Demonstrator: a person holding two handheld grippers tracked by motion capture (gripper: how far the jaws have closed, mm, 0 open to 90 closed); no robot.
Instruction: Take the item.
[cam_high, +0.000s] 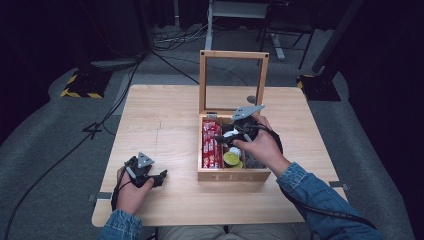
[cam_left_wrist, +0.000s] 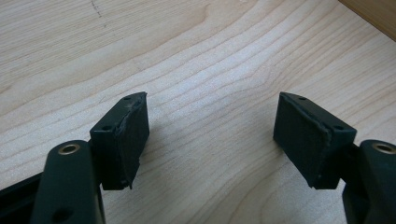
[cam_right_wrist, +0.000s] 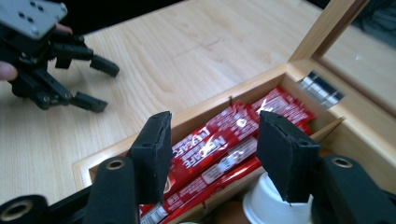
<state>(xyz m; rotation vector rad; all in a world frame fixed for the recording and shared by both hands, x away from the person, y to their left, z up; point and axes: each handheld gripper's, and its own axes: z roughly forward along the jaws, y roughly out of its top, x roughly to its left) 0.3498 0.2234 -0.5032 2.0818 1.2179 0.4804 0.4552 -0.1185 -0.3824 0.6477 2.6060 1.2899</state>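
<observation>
— While we hover the right gripper (cam_right_wrist: 212, 156) over the wooden box (cam_high: 234, 175), where do we stand?

— We are at the reaching step, we judge. Its jaws are spread with nothing pinched; the red packets (cam_right_wrist: 219, 144) lie just beyond and below the gap between them, in the compartment along the box's near wall. A white cup (cam_right_wrist: 266, 205) sits under the right-hand jaw, in the next compartment.

— And our left gripper (cam_left_wrist: 212, 135)?

— It rests over the bare table (cam_left_wrist: 196, 56), jaws spread, nothing between them, well apart from the box.

— What does the next move call for?

— We likely need to tip the right jaws down so one packet sits between the pads, then close. The packets lie tight together, so we must straddle one edge cleanly and avoid the divider and the cup.
</observation>
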